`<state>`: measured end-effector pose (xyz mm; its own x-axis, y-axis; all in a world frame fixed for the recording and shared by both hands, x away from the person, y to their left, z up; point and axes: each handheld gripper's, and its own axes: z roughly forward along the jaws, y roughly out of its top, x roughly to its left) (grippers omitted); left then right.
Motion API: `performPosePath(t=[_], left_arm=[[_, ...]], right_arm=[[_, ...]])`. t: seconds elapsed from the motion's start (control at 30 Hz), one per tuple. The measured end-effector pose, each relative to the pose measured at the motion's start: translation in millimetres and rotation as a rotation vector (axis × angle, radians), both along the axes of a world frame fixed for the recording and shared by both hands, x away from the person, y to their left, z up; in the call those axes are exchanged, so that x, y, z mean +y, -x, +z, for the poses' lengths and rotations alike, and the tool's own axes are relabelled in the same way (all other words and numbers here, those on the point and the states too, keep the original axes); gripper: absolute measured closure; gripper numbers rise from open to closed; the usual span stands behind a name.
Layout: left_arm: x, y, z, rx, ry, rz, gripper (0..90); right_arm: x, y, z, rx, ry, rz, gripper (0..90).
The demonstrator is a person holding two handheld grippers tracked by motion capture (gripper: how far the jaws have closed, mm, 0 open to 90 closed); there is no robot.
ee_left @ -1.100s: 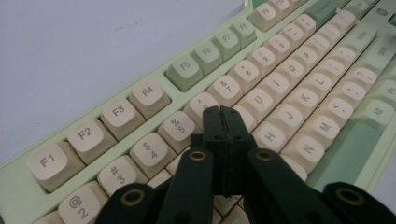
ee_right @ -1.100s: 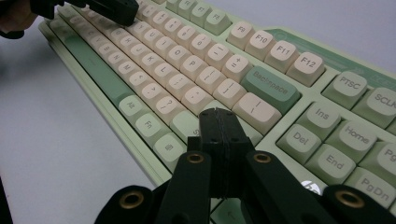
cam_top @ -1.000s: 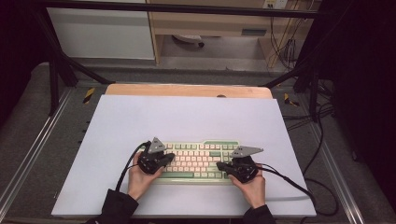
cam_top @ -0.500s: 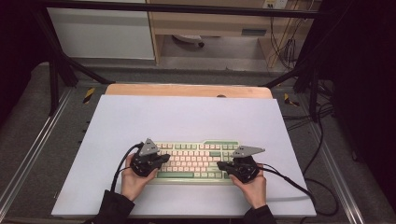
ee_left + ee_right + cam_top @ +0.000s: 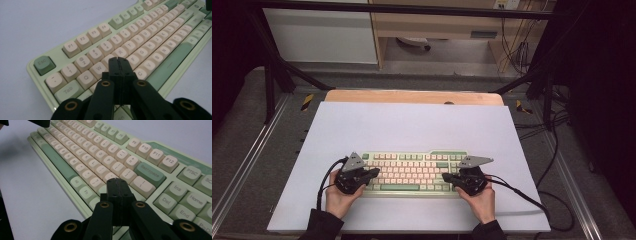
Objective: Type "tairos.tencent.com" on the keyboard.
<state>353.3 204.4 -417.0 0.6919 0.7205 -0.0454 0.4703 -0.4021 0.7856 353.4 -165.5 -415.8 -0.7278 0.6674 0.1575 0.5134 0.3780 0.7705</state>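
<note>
Matte pale-lavender sheet (image 5: 412, 125) covers the wooden table (image 5: 412, 96); dark room and cables beyond. Mint-and-cream keyboard (image 5: 412, 172) with rounded plastic keycaps lies near its front edge. My left gripper (image 5: 371, 173) and right gripper (image 5: 448, 177) hover over its ends, jaws pressed together, empty.

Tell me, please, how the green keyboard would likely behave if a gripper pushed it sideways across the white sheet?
The keyboard lies flat, long and low, so it would probably slide rather than tip. Its body looks rigid, so it likely moves as one piece. Pushed at one end, it may well pivot.
</note>
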Motion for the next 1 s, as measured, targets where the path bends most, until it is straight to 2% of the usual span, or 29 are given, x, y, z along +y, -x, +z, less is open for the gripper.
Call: performPosePath(t=[0.2,0.63,0.8,1.0], left_arm=[[7.9,3.3,-1.5,0.003,0.012,0.011,90.0],[11.9,5.4,-4.6,0.008,0.025,0.015,90.0],[12.4,5.8,-5.5,0.008,0.025,0.008,90.0],[13.1,5.6,-6.7,0.011,0.03,0.006,90.0]], right_arm=[[8.4,-1.5,1.5,0.001,0.002,0.015,90.0],[33.2,-8.6,4.9,-0.001,0.001,0.048,90.0],[42.8,-9.7,2.7,0.003,-0.002,0.059,90.0],[45.7,-10.2,-2.7,0.01,-0.001,0.069,90.0]])
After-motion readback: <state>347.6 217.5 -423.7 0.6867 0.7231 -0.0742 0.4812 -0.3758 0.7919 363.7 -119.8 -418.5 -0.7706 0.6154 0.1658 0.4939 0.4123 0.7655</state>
